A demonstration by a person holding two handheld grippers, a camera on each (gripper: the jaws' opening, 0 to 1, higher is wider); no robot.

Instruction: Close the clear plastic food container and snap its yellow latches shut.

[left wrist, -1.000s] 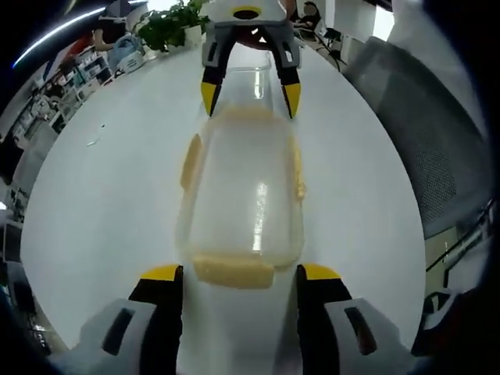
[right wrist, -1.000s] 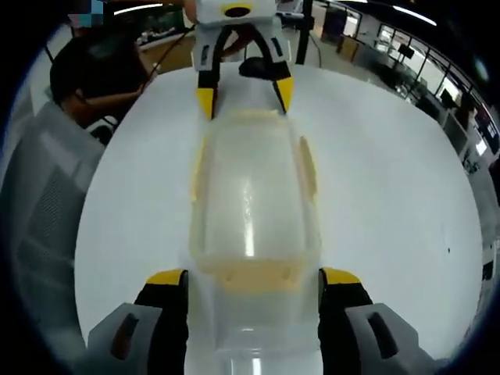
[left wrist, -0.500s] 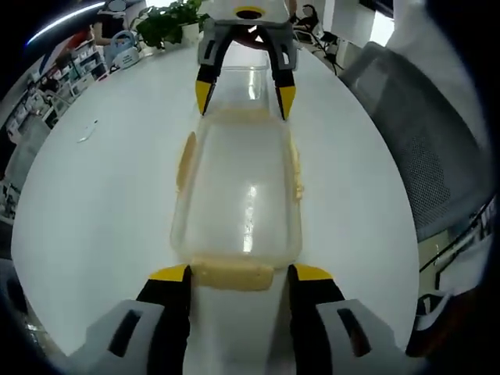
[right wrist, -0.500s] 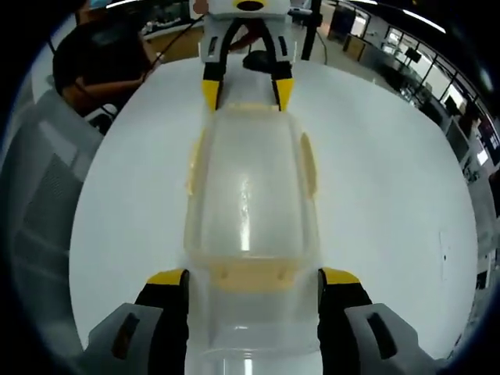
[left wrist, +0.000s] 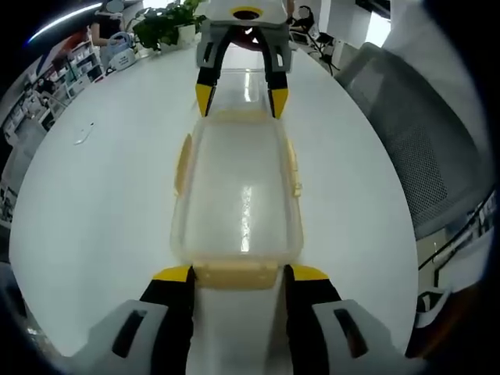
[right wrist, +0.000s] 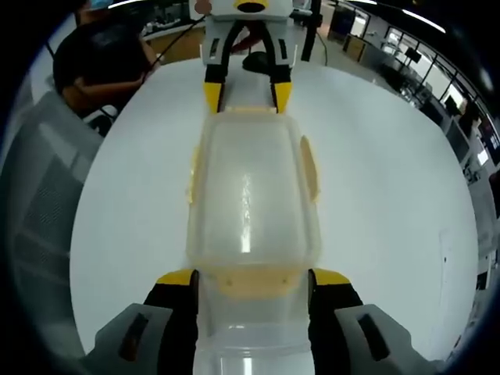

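The clear plastic container (left wrist: 238, 195) lies lengthwise on the white table with its lid on, and yellow latches (left wrist: 182, 162) show along both long sides. In the left gripper view, my left gripper (left wrist: 238, 275) is open, its yellow-tipped jaws close on either side of the near end latch (left wrist: 234, 273). My right gripper (left wrist: 240, 98) straddles the far end. In the right gripper view, the container (right wrist: 251, 191) runs away from me. My right gripper (right wrist: 254, 280) is open around its near end latch (right wrist: 254, 283), and the left gripper (right wrist: 247, 94) flanks the far end.
The round white table (left wrist: 94, 195) has bare room on both sides of the container. A grey mesh chair (left wrist: 426, 141) stands off the table's edge, and potted plants (left wrist: 164, 23) stand beyond it. A person (right wrist: 101, 66) sits at the table's far side.
Both grippers' jaws have narrowed in toward the end latches and edged closer to the container's ends. The container has stayed where it was.
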